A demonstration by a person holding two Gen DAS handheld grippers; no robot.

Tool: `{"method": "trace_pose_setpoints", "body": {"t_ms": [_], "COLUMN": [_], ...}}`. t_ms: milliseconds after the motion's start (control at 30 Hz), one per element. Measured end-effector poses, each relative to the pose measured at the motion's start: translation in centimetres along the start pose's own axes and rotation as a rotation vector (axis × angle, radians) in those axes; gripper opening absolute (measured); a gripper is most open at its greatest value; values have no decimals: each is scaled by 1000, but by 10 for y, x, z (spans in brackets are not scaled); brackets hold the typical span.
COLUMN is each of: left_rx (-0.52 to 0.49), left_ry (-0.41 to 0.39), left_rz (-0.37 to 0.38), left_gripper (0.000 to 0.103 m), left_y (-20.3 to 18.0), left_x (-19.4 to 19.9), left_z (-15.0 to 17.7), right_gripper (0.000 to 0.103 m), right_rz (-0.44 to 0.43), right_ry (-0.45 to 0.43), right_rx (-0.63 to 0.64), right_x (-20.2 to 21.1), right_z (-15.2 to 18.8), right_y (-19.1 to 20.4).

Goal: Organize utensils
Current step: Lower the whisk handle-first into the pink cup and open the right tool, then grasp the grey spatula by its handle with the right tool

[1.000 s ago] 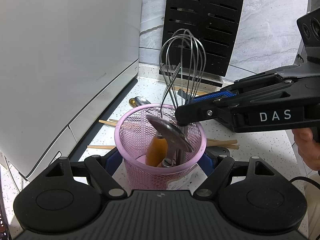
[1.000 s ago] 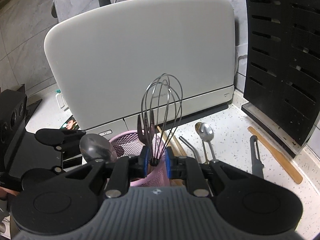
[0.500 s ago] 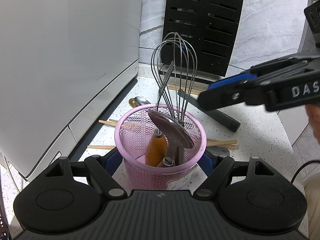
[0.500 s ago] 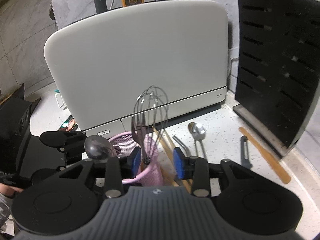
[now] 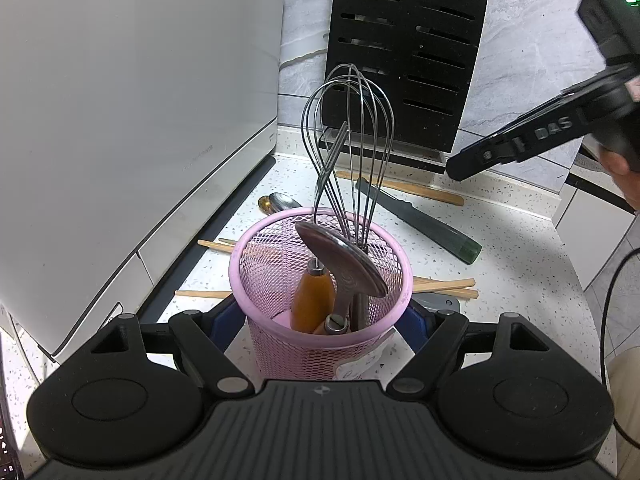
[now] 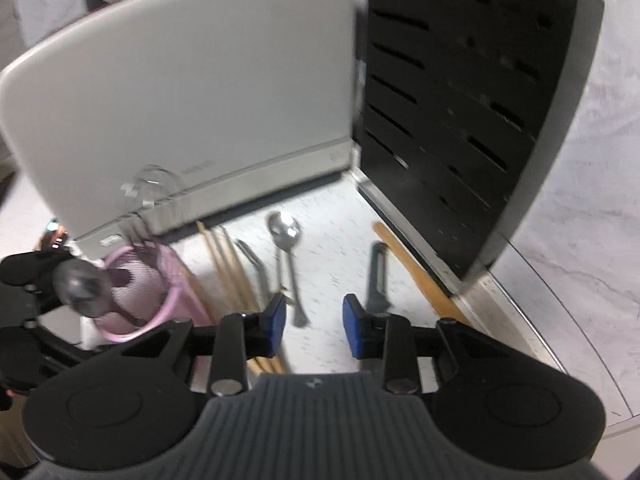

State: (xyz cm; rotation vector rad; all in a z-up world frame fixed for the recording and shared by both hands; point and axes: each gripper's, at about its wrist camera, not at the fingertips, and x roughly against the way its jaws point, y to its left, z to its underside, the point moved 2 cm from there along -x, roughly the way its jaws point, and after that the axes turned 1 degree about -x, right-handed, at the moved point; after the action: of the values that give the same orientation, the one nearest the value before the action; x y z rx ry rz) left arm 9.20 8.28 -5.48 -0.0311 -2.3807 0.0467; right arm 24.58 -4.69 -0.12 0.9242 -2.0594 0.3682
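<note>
Since a second ago, the right tongs [image 6: 314,322] have let go of the whisk [image 5: 347,152] and pulled away to the right of the pink mesh cup [image 5: 320,320]. Their jaws have just been closing a little, yet they stand apart with nothing between the blue pads [image 6: 352,330], above the speckled bench [image 6: 332,248].

The whisk now stands upright in the cup, wire loops up, beside a fork [image 5: 334,160], a large spoon [image 5: 340,258] leaning across the rim and an orange-handled tool [image 5: 312,300]. The left tongs [image 5: 320,322] hold the cup from both sides, jaws pressed on its mesh wall.

Loose on the bench lie a silver spoon [image 6: 285,236], wooden chopsticks [image 6: 226,264], a dark peeler [image 6: 378,276] and a flat wooden stick [image 6: 412,268]. A white appliance [image 6: 180,92] stands behind them, and a black slotted knife block [image 6: 460,100] stands to the right.
</note>
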Motion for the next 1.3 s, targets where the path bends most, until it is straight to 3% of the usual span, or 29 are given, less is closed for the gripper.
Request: {"method": "trace_pose_setpoints", "body": {"t_ms": [267,533,767,1067,1167,1300], "left_rx": [-1,-1,-2,-4,-4,-4], "left_ry": [2,4,5,7,7,7], "left_rz": [0,0,-1,1,1,0], "left_gripper": [92,92,92,92,92,92], "left_y": [0,-2,-1,-1,-1,-1], "left_x": [0,1,1,0,0,0], "left_z": [-1,-1,-1,-1,-1,-1], "right_gripper": [23,23,23,22,16,16], "right_rz": [31,108,148,156,140,132], "right_ry": [123,203,244,273,277,274], "right_rx": [-36,28,74,53,30,7], "right_x": [-46,-95,-122,-140,-141,-140], "right_z": [-7,-16,-24,-26,-27,-27], "right_y": [-24,-28,-28,-33,-35,-38]}}
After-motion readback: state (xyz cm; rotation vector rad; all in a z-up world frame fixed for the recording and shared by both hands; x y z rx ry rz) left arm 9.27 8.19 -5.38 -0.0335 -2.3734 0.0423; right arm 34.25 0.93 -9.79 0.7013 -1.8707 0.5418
